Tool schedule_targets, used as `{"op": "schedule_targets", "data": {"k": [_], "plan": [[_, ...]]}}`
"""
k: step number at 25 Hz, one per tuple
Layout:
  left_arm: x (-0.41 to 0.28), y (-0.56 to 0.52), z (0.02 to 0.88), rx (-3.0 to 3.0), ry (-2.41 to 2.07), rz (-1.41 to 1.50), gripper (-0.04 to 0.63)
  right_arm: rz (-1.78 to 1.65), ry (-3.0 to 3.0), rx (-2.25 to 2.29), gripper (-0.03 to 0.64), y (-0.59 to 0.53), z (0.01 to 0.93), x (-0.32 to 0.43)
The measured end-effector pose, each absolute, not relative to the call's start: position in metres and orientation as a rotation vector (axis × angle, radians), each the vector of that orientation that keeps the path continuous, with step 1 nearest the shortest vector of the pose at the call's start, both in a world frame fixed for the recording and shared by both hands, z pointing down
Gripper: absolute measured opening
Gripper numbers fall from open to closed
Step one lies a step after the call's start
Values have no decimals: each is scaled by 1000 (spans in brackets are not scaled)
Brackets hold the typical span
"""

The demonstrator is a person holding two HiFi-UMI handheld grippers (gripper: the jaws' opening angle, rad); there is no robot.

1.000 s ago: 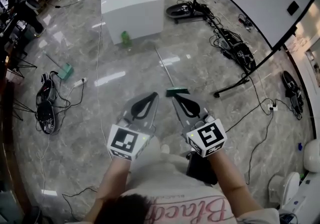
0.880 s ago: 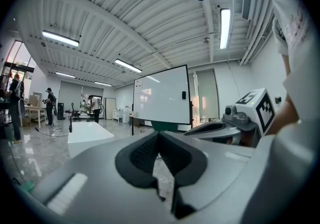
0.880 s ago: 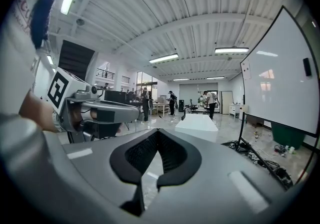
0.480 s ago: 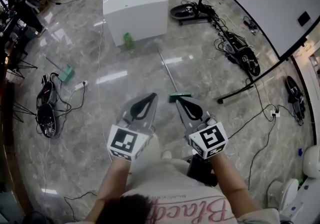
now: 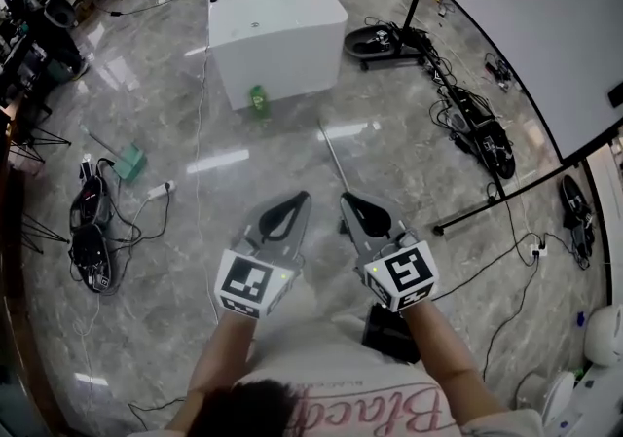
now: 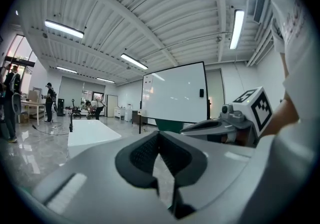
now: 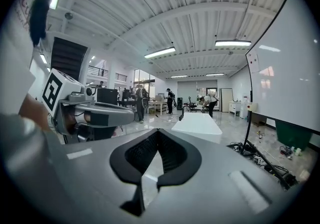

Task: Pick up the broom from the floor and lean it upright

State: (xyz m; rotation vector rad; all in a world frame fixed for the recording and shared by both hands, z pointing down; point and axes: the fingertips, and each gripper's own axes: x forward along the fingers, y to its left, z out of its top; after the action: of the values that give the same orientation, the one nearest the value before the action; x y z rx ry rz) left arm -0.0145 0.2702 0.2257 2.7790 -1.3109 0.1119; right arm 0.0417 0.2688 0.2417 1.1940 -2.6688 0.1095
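Observation:
The broom lies on the marble floor just ahead of me; its thin metal handle (image 5: 333, 155) runs away toward the white block. Its green head is hidden behind my right gripper (image 5: 347, 200) in the head view. That gripper is shut and empty, its tips over the near end of the handle, and whether they touch the broom does not show. My left gripper (image 5: 301, 198) is beside it, a little left of the broom, also shut with nothing in it. In each gripper view the jaws meet, left gripper (image 6: 159, 133) and right gripper (image 7: 157, 132), with only the room beyond.
A big white block (image 5: 273, 17) stands ahead with a green bottle (image 5: 258, 99) at its foot. A green dustpan (image 5: 128, 161) and cable bundles (image 5: 91, 231) lie at left. At right are a whiteboard (image 5: 526, 26), its stand legs and more cables (image 5: 477, 128).
I have walked forward: the white block, bottle and broom have come nearer. The broom's green head, visible before between the grippers' tips, is now covered by the right gripper.

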Motion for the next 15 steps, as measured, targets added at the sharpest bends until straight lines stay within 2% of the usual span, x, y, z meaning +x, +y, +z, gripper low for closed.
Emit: {"op": "schedule_targets", "data": {"k": [7, 15], "plan": [[-41, 219, 235, 2764, -1268, 97, -2, 38, -2637, 1235, 2, 213, 237, 21], [-49, 173, 243, 2726, -1244, 97, -2, 128, -2584, 1264, 2, 167, 251, 32]]}}
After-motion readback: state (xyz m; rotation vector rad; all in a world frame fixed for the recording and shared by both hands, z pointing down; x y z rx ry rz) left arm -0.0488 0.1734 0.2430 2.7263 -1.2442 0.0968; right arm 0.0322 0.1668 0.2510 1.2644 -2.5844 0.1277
